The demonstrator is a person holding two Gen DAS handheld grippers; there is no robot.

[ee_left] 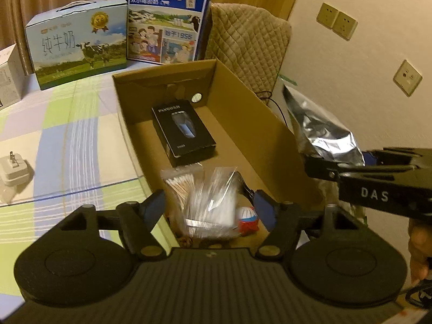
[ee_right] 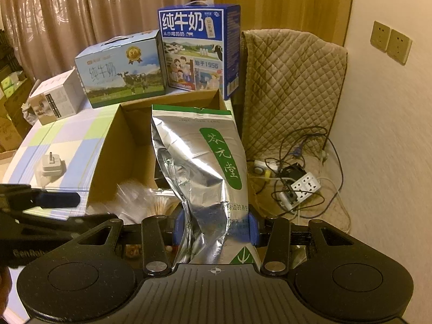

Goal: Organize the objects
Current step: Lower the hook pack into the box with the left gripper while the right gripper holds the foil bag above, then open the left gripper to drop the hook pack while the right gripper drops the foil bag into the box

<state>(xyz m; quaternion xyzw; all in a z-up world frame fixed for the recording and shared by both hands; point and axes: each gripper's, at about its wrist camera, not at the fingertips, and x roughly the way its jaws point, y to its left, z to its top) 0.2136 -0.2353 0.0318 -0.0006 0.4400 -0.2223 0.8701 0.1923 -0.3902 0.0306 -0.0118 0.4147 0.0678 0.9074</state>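
The right gripper [ee_right: 214, 228] is holding a silver foil pouch [ee_right: 199, 162] upright, jaws clamped on its lower part, just outside the right wall of the open cardboard box [ee_left: 251, 102]. The left gripper [ee_left: 209, 206] is hovering over the box's near end w/ jaws apart, gripping nothing; a clear bag of cotton swabs [ee_left: 205, 202] is lying between them.

Risks, as judged: the pouch is crumpled & slick at the clamp, so it's probably prone to slipping or twisting out. It's tall, so swinging it in low could be catching the box wall & shoving the box across the surface. Dropping it at the near end would be crushing the swab bag & a small red-and-white item [ee_left: 247, 218]; the left gripper is also sitting in that path, so the 2 tools could be colliding.

Other stuff: a black boxed shaver [ee_left: 183, 132] is lying mid-box, leaving free floor around it. Two milk cartons [ee_right: 121, 73] are standing behind, a white plug adapter [ee_left: 13, 172] is sitting apart on the checked cloth, & cables w/ a power strip [ee_right: 299, 189] are lying on the padded seat to the right.
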